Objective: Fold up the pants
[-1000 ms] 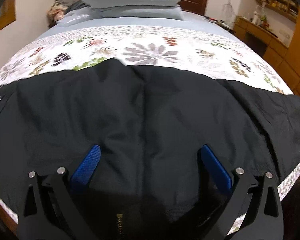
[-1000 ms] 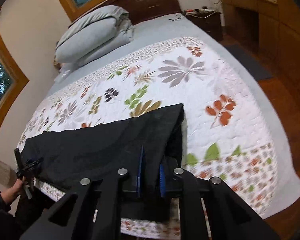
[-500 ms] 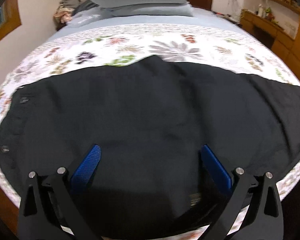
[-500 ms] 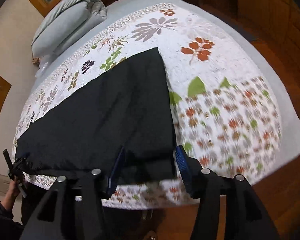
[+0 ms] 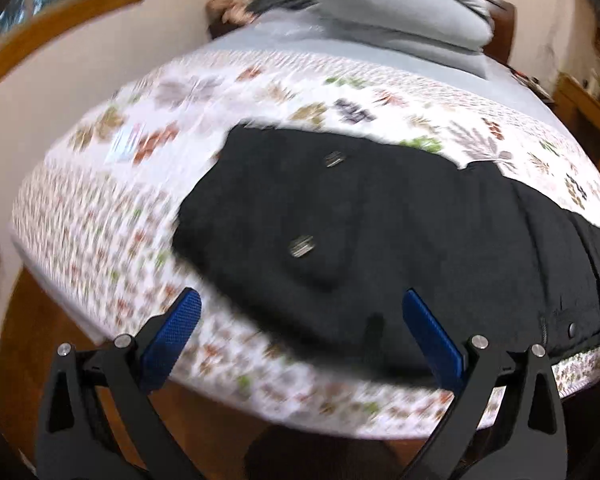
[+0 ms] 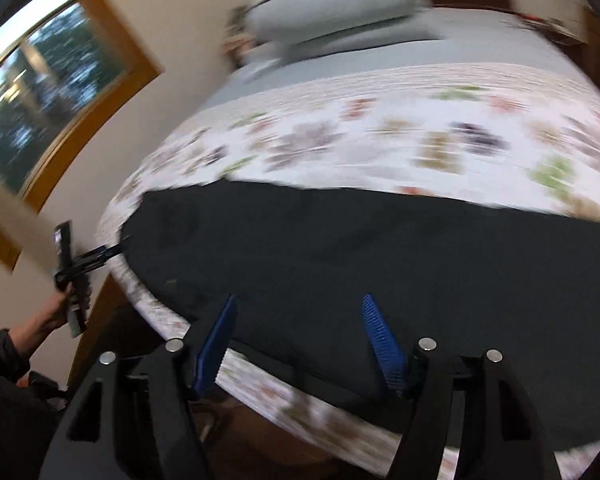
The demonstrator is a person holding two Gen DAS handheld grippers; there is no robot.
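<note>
Plainly, one pair of black pants (image 5: 400,240) lies flat on the floral quilt (image 5: 100,220) of the bed, showing two metal snaps (image 5: 302,247). Both hand-held grippers, left (image 5: 300,332) and right (image 6: 298,338), are spread and empty, the right's jaws opening. No writing is readable.

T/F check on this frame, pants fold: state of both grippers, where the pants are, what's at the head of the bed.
1. The black pants lie spread on the floral quilt. True.
2. The left gripper is clamped on the waistband. False: its blue fingers stand wide apart with no cloth pinched between them.
3. The right gripper has its jaws opening and grips nothing. True.
4. Two metal snap buttons show on the pants in the left wrist view. True.
5. The pants hang off a chair. False: they rest on the bed.
6. Red pillows sit at the head of the bed. False: the pillows are grey.
</note>
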